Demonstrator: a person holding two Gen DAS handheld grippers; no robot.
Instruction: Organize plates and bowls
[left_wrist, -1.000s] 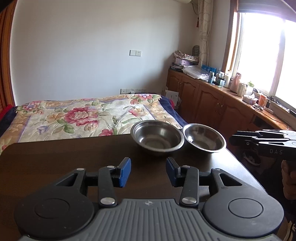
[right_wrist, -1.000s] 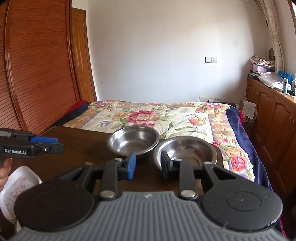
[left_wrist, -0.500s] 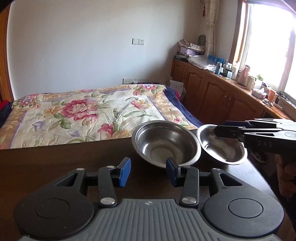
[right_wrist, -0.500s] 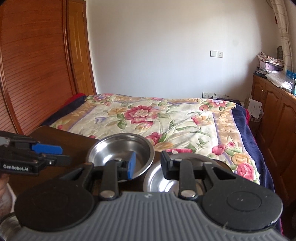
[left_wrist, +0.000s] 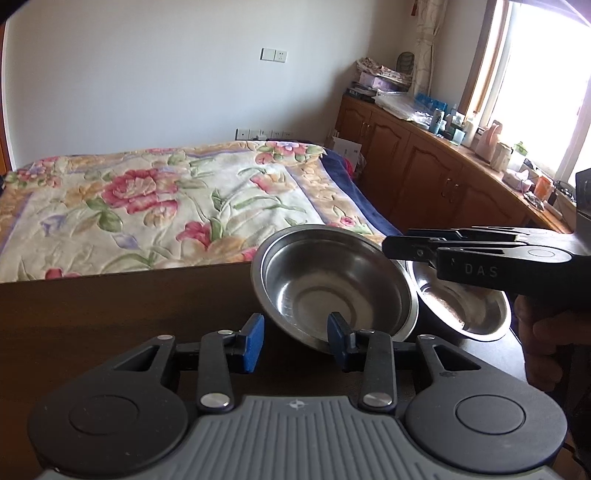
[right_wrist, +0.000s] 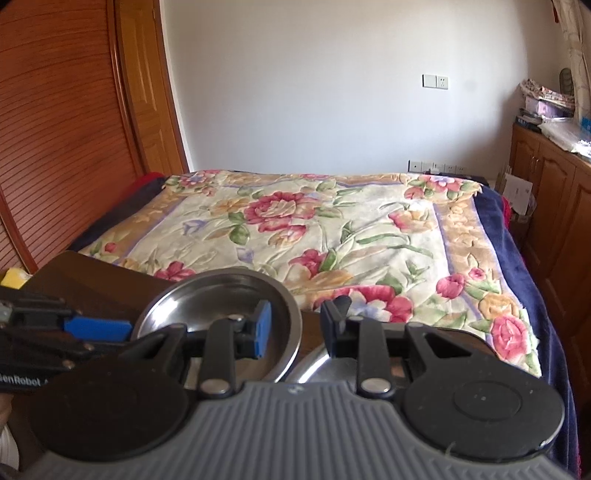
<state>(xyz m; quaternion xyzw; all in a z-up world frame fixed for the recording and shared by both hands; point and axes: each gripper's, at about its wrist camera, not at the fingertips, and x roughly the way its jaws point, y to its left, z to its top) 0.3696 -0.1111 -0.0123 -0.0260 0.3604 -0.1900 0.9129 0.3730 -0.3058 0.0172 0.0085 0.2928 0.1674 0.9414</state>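
Bedroom w/ floral bed (left_wrist: 155, 199) behind my dark table (left_wrist: 110, 314). L gripper (left_wrist: 295, 341) gapes wide, holding nothing, at the near rim of left bowl (left_wrist: 332, 288), mouth tilted toward me; round, so no long axis. Right bowl (left_wrist: 461, 306) touches it; R gripper (right_wrist: 295, 332) spread, empty. Risk: lifting knocks the neighbour off the edge.

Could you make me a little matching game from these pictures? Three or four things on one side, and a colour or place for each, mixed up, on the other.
Things:
1. bowls
2. bedspread
3. gripper pads
4. table

Descriptions:
a. dark brown wood
b. blue
c. shiny metal
d. flowered, beyond the table

Pairs: 1-c, 2-d, 3-b, 4-a
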